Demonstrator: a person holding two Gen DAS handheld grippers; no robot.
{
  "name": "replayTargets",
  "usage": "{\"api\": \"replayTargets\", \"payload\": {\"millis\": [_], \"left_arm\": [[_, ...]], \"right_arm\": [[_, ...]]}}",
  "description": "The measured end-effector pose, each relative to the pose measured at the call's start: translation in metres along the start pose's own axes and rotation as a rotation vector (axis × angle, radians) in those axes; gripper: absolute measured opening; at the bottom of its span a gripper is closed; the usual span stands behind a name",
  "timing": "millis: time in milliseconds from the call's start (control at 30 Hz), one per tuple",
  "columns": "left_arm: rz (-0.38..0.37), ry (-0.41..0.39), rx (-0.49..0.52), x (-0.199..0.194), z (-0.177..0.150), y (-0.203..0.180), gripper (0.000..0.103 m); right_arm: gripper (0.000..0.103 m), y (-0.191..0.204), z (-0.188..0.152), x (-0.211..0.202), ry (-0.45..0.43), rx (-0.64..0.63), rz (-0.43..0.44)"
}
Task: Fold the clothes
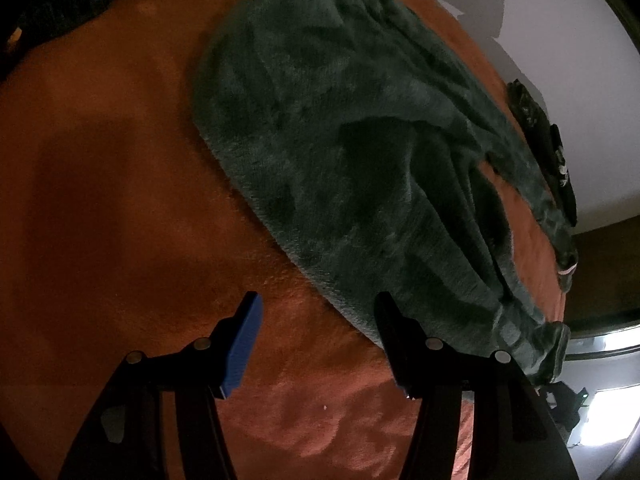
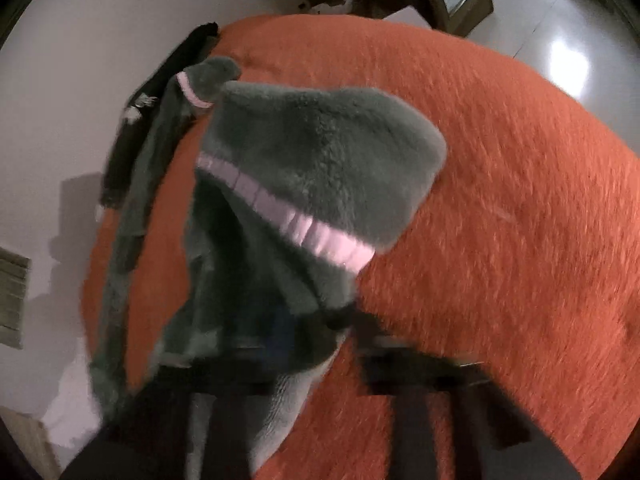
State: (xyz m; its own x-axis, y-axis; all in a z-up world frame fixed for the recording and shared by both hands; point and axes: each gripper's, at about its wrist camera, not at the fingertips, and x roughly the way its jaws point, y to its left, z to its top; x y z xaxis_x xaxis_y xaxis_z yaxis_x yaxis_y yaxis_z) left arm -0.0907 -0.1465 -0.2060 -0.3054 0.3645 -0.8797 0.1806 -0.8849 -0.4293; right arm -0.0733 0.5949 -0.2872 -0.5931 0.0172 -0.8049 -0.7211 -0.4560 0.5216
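While spread rumpled over the orange bed [image 1: 120, 200], green fleece [image 1: 340, 140]; right tongs [image 2: 320, 320] clamped on its pink-trimmed cuff [image 2: 304, 232], lifted for folding inward; left tongs [image 1: 316, 344] wide, beside hem.

Right gripper [image 2: 320, 320] grips green fleece garment [image 2: 320, 152] above orange blanket [image 2: 500, 180].

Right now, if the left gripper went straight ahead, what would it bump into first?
Probably the green fleece garment on the orange blanket: its near edge lies just beyond the open jaws, though depth is unclear.
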Motion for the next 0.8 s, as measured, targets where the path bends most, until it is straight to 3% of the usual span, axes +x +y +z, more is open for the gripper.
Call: {"api": "replayTargets", "payload": {"millis": [167, 533, 567, 633, 700, 800], "left_arm": [[0.008, -0.001, -0.003, 0.005, 0.002, 0.001, 0.059], [0.015, 0.005, 0.02, 0.007, 0.02, 0.005, 0.059], [0.023, 0.004, 0.031, 0.005, 0.022, 0.005, 0.059], [0.045, 0.003, 0.063, 0.003, 0.024, 0.005, 0.059], [0.064, 0.016, 0.123, 0.0, 0.027, 0.002, 0.059], [0.063, 0.031, 0.216, -0.005, 0.036, -0.005, 0.059]], "right_arm": [[0.007, 0.009, -0.008, -0.024, -0.092, -0.06, -0.052], [0.006, -0.043, -0.024, -0.06, -0.112, -0.048, -0.198], [0.006, -0.045, -0.024, -0.055, -0.075, -0.058, -0.18], [0.011, -0.049, -0.023, -0.043, 0.013, -0.083, -0.148], [0.014, -0.055, -0.018, -0.052, 0.034, -0.097, -0.118], [0.039, -0.059, -0.007, -0.08, 0.001, -0.156, -0.106]]}}
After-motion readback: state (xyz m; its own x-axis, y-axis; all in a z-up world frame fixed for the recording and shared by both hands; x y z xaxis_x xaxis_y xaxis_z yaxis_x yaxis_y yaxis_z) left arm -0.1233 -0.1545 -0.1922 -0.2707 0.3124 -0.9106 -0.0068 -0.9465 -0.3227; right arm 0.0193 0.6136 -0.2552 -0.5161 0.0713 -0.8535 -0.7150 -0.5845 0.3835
